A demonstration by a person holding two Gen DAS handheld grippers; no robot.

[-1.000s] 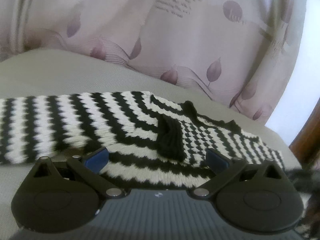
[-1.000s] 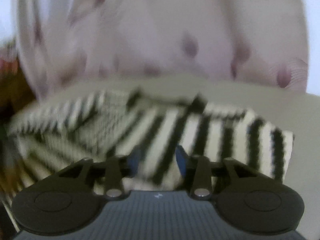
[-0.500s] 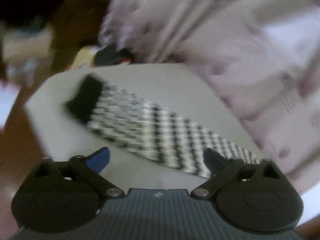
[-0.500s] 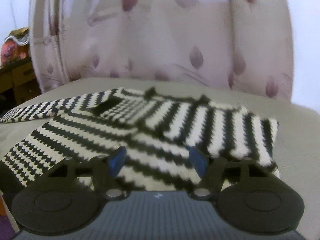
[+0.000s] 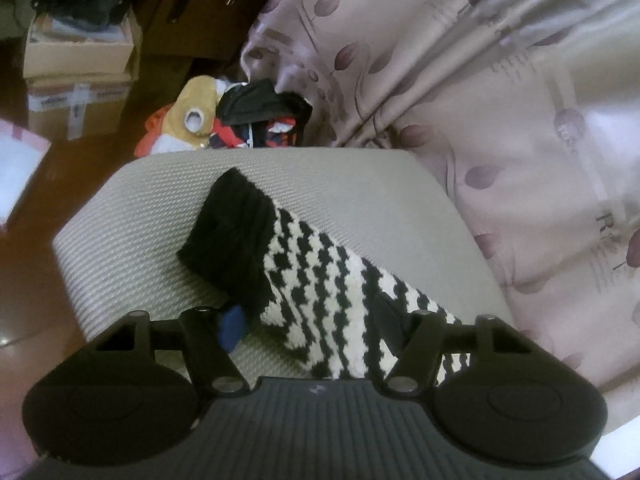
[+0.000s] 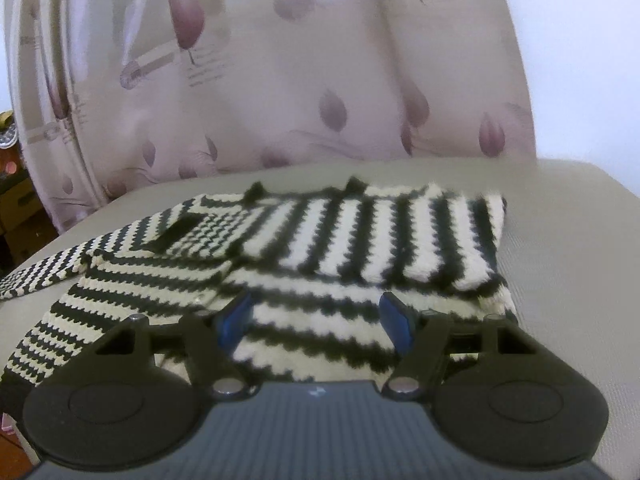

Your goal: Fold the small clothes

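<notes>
Pinkish curtain with purple leaf shapes hangs right behind a grey textured cushion-type surface (seat or padded table, can't tell which), and that's where the black-and-white striped knit sweater is lying, body partly folded, with one sleeve stretched toward the edge. Off that edge the left view shows brown floor, cardboard boxes and a heap of colourful stuff. Left hand-held gripper sits low over the sleeve with its fingers apart on either side of the striped part, near the black cuff; the fabric runs between them but I wouldn't call it pinched yet. Right hand-held gripper hovers over the near hem, fingers spread too, holding nothing. My take: this is the sleeve fold. I'd grab close to the cuff, both layers, lift just enough to clear the knit, then carry it across the body so it lands flat. Chunky knit drags and bunches, so the right one could pin the body.
</notes>
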